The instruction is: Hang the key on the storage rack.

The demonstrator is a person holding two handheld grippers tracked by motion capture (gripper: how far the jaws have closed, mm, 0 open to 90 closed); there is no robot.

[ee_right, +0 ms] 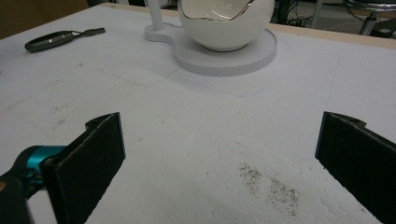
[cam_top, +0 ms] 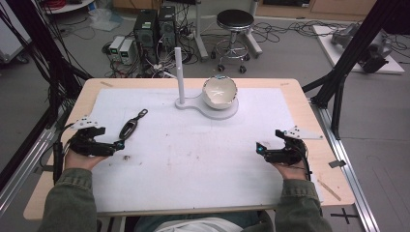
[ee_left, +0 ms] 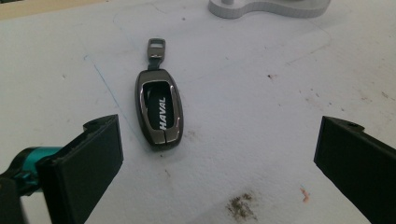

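— White sheeting (cam_top: 193, 159) covers the wooden counter (cam_top: 309, 121), and cables, computer towers (cam_top: 153, 26) and a black stool (cam_top: 235, 21) crowd the floor at the top of the high view. What lies on the sheet?

— A dark key fob (cam_top: 129, 127) at the left of centre in the high view, flat on the sheet, its small metal loop pointing toward the upper right. In the left gripper view it sits at the centre left, lettered "HAVAL", lying between the two black jaws and beyond their tips, touching neither.

— And past it?

— A white stand (cam_top: 212, 108) at the upper middle of the high view, with an upright white post (cam_top: 180, 75) on its left end and a white, egg-shaped bowl (cam_top: 220, 92) with a jagged rim on its round right end. The rim looks gold-edged in the right gripper view, though the glare makes that hard to confirm.

— The tools?

— Left tool (cam_top: 117, 144) rests at the lower left, just below the fob, jaws spread wide and holding nothing. Right tool (cam_top: 259, 149) sits at the lower right, well apart from the stand, likewise released, with bare sheet and a grey smudge (ee_right: 271, 186) between its jaws. Green sleeves (cam_top: 67, 203) enter from the bottom edge.
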